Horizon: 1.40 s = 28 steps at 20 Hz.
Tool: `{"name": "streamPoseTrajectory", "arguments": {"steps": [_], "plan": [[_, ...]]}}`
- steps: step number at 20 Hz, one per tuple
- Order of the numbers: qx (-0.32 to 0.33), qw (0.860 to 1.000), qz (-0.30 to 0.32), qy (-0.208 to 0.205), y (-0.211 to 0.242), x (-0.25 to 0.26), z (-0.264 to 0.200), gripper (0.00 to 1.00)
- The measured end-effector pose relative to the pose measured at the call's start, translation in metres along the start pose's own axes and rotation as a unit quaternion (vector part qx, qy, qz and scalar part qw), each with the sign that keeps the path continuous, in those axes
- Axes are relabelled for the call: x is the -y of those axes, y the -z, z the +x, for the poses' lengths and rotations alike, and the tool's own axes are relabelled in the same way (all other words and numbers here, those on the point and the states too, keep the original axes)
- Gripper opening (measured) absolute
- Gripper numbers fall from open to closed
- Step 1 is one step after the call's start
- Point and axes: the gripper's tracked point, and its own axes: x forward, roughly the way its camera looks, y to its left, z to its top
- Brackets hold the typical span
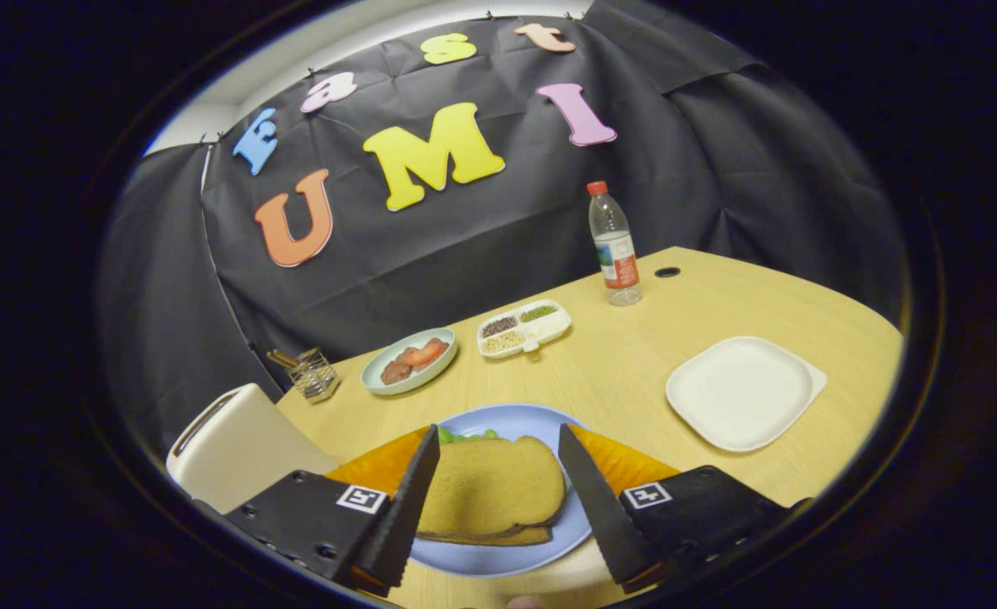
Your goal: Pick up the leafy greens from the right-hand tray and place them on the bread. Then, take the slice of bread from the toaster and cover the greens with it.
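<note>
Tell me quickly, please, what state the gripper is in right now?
Gripper: open and holding nothing; its fingers stand apart on either side of the top bread slice on the blue plate.

The worktop (pixel 633 372) looks like pale matt wood laminate, the toaster (pixel 236 448) at nine o'clock smooth cream plastic, the bottle (pixel 614 245) at one o'clock clear glossy plastic, and the bread slice (pixel 490 491) coarse and porous between the spread claw (pixel 498 461) fingers.
</note>
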Motion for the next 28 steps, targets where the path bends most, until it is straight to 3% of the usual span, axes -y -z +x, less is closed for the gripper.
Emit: {"name": "streamPoseTrajectory", "arguments": {"steps": [4,10,19,23,28], "plan": [[0.074,0.995,-0.072,0.005,-0.05,-0.003,-0.049,0.96],[0.136,0.979,-0.149,0.026,-0.082,-0.003,-0.151,0.96],[0.164,0.974,-0.153,0.018,-0.034,0.007,-0.262,0.96],[0.182,0.968,-0.175,0.017,-0.016,0.009,-0.285,0.95],[0.18,0.969,-0.17,-0.001,0.008,0.0,-0.298,0.95]]}}
